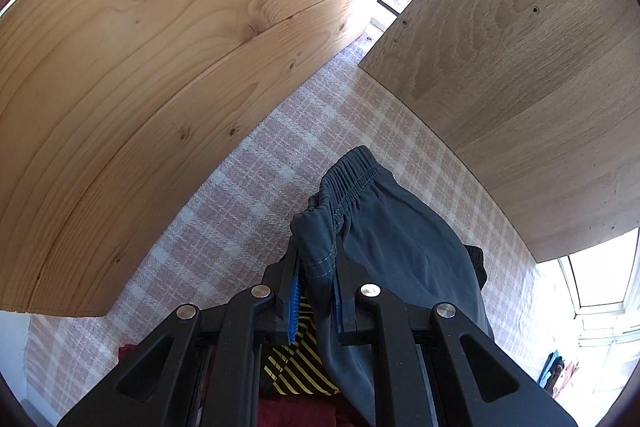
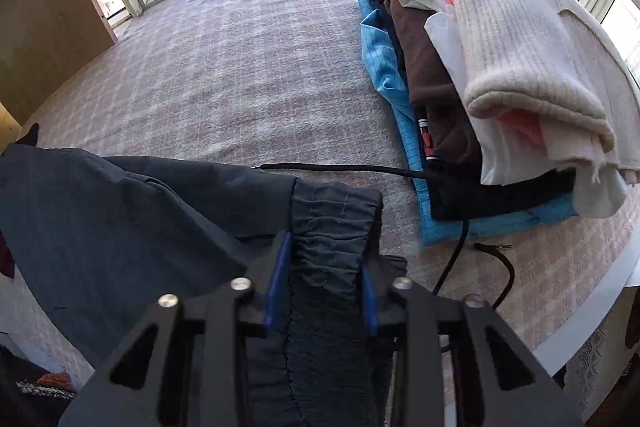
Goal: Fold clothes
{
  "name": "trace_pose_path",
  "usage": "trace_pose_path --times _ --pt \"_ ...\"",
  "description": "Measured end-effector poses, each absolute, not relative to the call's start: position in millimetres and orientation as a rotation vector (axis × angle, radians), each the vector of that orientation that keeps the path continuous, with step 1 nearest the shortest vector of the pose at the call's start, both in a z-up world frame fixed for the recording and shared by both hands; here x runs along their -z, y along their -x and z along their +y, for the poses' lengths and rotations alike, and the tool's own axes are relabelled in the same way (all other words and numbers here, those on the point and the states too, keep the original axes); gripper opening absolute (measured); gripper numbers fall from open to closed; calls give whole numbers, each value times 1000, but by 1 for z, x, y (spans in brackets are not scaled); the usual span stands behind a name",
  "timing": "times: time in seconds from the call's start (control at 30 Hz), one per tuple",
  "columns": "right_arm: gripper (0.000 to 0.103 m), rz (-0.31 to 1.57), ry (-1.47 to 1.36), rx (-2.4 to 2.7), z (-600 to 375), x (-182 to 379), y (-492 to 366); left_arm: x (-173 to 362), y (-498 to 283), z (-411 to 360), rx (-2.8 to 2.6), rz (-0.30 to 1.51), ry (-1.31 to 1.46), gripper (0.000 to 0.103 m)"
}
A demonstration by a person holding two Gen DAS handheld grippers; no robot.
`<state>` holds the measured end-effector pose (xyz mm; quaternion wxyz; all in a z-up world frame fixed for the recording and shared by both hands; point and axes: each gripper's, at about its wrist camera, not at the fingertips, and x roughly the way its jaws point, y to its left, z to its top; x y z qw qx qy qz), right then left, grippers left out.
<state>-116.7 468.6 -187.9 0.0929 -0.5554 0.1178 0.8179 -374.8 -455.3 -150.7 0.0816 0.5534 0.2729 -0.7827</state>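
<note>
Dark grey shorts (image 1: 400, 227) with an elastic waistband hang lifted above the pink plaid blanket (image 1: 256, 187). My left gripper (image 1: 316, 267) is shut on one end of the waistband, the cloth bunched between its blue pads. In the right wrist view my right gripper (image 2: 326, 267) is shut on the other part of the gathered waistband, and the grey shorts (image 2: 140, 207) spread away to the left. A black drawstring (image 2: 340, 169) trails over the blanket (image 2: 248, 67).
A stack of folded clothes (image 2: 500, 67), cream knit on top over brown, black and blue pieces, lies at the right. A black cable (image 2: 500, 279) curls near it. Pine boards (image 1: 140, 67) and a wood panel (image 1: 520, 67) stand close ahead. Striped and red garments (image 1: 296, 367) lie below.
</note>
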Motion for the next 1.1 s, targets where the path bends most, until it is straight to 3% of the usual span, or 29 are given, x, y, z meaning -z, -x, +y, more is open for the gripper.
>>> trace_pose_path --times 0.37,0.47,0.57,0.67,0.83,0.97,1.1 --pt "6 562 1466 -2548 429 79 4 154 382 -461 2270 831 -1690 12" --pt "6 603 1461 -2485 457 106 14 155 391 -450 2263 767 -1710 12" --pt "7 695 1580 -2339 493 176 46 155 401 -440 2270 715 -1728 12" --pt "9 606 1624 -2307 504 216 76 153 409 -428 2293 662 -1739 12" --pt "14 455 1691 -2279 499 214 89 151 408 -427 2337 677 -1731 12" --pt "24 413 1668 -2247 494 187 81 151 397 -441 2382 743 -1718 12" --pt "27 189 1582 -2183 480 145 78 150 391 -448 2441 797 -1714 12"
